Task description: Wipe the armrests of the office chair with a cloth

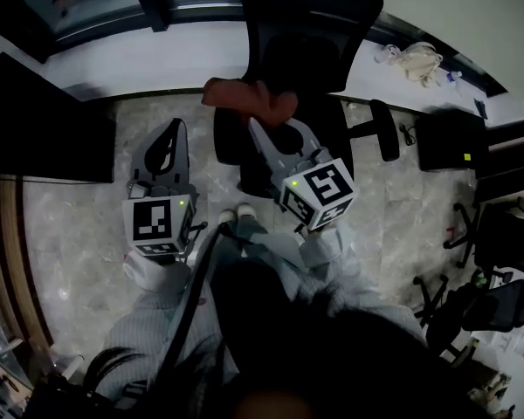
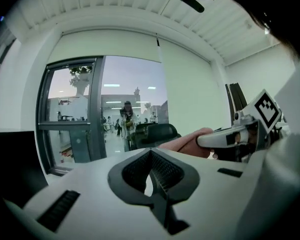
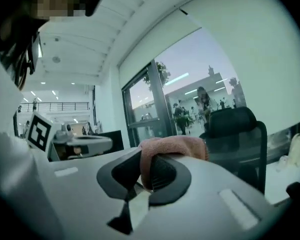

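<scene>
**A:** What are the jaws doing?

**B:** The right gripper (image 3: 147, 166) is clamped on a pink cloth (image 3: 176, 146). One fold is pinched between the pads, and the rest is bunched over the tips. The left gripper (image 2: 151, 159) has its jaws together with nothing between them.

**A:** Where's the cloth relative to the chair?

**B:** In the head view it sits at eleven o'clock from the right gripper's marker cube (image 1: 319, 190), in front of the office chair (image 1: 307, 24), which stands at the person's twelve o'clock. One armrest (image 1: 385, 129) lies at two o'clock from that cube, well apart from the cloth.

**A:** How will it handle?

**B:** It looks soft, light and limp, so I'd expect it to drape rather than push. A deep hold on the bunched fold, like this one, should give a pad to press with. A thin pinch might slip out when dragged along the armrest.
</scene>
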Demonstrator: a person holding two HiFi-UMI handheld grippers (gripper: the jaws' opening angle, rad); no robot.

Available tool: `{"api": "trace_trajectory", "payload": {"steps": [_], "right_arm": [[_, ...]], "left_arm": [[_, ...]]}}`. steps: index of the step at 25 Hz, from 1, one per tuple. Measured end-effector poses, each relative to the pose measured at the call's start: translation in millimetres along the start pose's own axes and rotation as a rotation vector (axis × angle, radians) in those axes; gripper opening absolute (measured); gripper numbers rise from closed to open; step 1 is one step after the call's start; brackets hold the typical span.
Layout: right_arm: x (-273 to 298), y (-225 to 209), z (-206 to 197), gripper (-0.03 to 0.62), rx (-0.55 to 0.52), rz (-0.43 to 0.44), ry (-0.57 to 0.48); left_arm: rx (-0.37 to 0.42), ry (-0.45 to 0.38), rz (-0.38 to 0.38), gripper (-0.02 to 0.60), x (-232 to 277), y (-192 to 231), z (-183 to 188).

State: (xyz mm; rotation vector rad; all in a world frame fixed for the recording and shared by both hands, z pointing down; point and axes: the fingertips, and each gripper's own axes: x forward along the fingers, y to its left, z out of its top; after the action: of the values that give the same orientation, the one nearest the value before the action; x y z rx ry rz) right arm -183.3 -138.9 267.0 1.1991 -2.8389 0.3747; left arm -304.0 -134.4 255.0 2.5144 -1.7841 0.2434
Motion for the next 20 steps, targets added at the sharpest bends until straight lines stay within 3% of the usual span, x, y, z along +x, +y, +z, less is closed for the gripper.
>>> {"api": "trace_trajectory", "payload": {"steps": [6,10,20], "right_arm": [[-27,25,58,0.023,-0.104,0.003,-0.129],[-39,35,58,0.023,-0.146,-0.003,-0.119],[-35,30,58,0.023,-0.124,-0.011,-0.126]], "left_arm": [[0.011,-0.069,-0.029,0.005,2,-13,31],[0.020,-0.075,-0.043,0.004,-6,-22,36],[0.015,-0.066,-0.053,0.004,1,-22,33]]}}
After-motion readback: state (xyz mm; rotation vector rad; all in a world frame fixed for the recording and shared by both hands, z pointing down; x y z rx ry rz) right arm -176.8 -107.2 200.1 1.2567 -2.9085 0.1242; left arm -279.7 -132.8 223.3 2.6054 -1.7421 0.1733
